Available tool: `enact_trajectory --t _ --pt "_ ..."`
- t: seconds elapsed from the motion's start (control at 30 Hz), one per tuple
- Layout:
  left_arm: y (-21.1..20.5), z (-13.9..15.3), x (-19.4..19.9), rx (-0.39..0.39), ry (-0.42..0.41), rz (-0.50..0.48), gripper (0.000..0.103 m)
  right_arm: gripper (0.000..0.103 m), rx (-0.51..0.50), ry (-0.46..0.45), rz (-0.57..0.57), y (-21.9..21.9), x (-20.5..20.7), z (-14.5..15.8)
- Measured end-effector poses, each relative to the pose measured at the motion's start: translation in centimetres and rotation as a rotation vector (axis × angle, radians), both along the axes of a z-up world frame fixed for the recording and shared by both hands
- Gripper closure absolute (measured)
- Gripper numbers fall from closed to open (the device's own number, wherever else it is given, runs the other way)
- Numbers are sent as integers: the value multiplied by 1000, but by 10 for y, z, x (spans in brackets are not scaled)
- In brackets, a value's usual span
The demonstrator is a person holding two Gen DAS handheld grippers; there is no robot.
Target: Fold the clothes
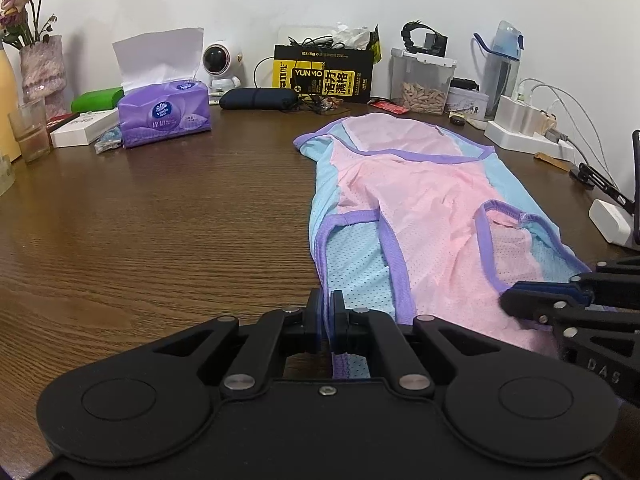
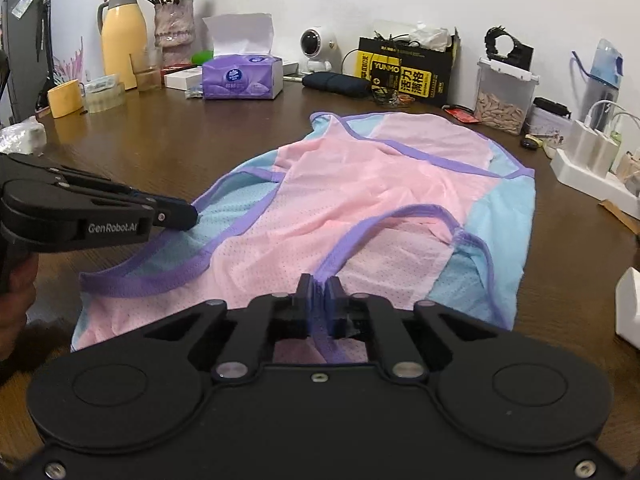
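- The jaws of the left gripper (image 1: 325, 312) are clenched on the purple trim of the mesh vest (image 1: 420, 208), at its near left armhole edge.
- The jaws of the right gripper (image 2: 319, 296) are likewise pinched tight on a purple strap of the same vest, near its right armhole.
- The vest, pink down the middle with pale blue side panels and purple binding, lies flat but wrinkled on the wooden surface (image 1: 160, 220), stretching from the near edge toward the far edge, its far end just short of the clutter along the wall.
- In the right wrist view the left gripper comes in from the left, its tip resting on the vest's blue side panel.
- Along the far edge of the surface stand a purple tissue pack (image 1: 165, 114), a small white camera (image 1: 218, 66), a black-and-yellow box (image 1: 324, 76) and a clear container of nuts (image 1: 422, 82).
- Toward the far right corner are a blue water bottle (image 1: 502, 64) and a white power strip (image 1: 528, 134).
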State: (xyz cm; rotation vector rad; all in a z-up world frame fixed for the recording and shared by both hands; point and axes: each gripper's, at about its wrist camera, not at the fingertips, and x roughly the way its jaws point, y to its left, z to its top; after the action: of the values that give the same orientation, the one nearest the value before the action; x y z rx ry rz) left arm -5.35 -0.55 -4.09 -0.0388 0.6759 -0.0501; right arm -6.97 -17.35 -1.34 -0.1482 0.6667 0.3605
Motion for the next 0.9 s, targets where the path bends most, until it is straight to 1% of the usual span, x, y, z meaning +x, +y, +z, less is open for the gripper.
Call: enact_trajectory --t 0.2,0.33,0.37,0.4,0.43,0.47,0.57,0.7,0.8,0.83,0.87,0.9 --pt "1 -1 -1 2 -6 1 99 95 13 -1 -67 -21 -10 1" --pt "2 -1 -1 -3 -6 4 99 94 4 0 -73 -21 -11 0" --pt "3 -1 -2 -2 -8 1 99 92 0 0 -71 -21 -11 -1" --pt "3 -2 -2 5 -10 -5 98 87 -6 -3 -59 -20 -12 0" --pt "2 -2 -3 16 -12 -10 98 77 -13 -6 -46 -19 -13 1" --pt "2 -2 -3 21 -13 -10 98 75 -19 -11 -35 -19 -15 2" --pt "1 -2 -4 30 -16 -5 98 74 -10 -45 -13 -26 -28 11" --pt "-1 -1 -4 37 -11 6 98 74 -6 -11 23 -34 -50 13" --pt "-2 -1 -7 57 -13 8 98 76 -28 16 54 -34 -62 4" --pt "-2 -1 -8 64 -14 9 98 79 -28 5 50 -34 -65 3" --pt "-2 -1 -9 71 -14 9 98 84 -24 4 51 -34 -67 2" --pt "-3 -1 -10 78 -15 10 98 95 -23 8 57 -35 -68 3"
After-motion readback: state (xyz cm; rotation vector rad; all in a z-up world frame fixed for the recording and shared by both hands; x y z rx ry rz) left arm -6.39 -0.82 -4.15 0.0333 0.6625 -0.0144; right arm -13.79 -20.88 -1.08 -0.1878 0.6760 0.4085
